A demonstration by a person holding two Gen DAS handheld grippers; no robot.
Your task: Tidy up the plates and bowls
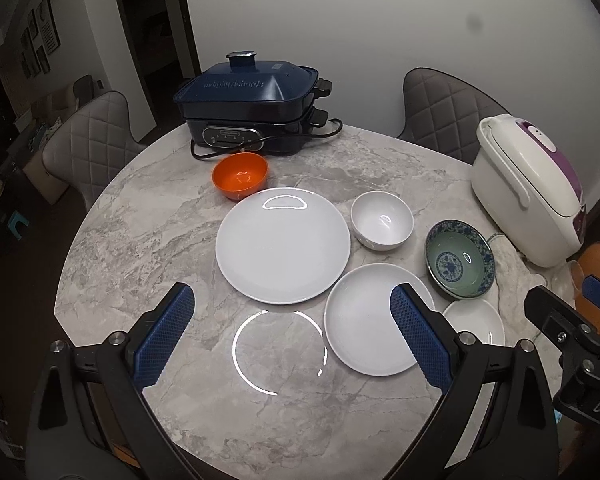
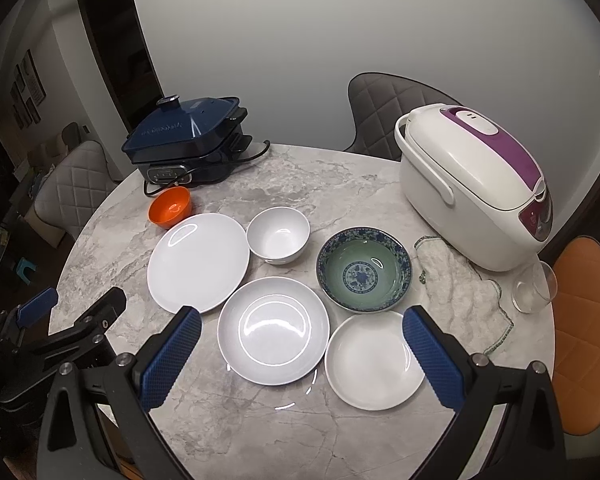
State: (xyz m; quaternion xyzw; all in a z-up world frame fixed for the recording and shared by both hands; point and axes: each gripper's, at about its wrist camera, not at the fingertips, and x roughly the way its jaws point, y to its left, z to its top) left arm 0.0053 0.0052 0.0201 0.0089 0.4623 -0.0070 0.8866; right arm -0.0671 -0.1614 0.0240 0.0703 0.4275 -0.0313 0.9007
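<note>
On the round marble table (image 1: 132,240) lie a large white plate (image 1: 282,245) (image 2: 198,262), a medium white plate (image 1: 364,320) (image 2: 273,330) and a small white plate (image 1: 478,322) (image 2: 374,362). An orange bowl (image 1: 240,175) (image 2: 170,207), a white bowl (image 1: 381,220) (image 2: 278,234) and a blue-patterned green bowl (image 1: 460,264) (image 2: 364,270) stand behind them. My left gripper (image 1: 292,336) hovers open near the table's front, empty. My right gripper (image 2: 302,350) is open above the medium and small plates, empty.
A dark blue electric cooker (image 1: 248,104) (image 2: 188,142) with a cord sits at the back left. A white and purple rice cooker (image 2: 472,184) stands at the right, beside a cloth (image 2: 460,300) and a clear glass (image 2: 534,286). Padded chairs (image 2: 384,112) surround the table.
</note>
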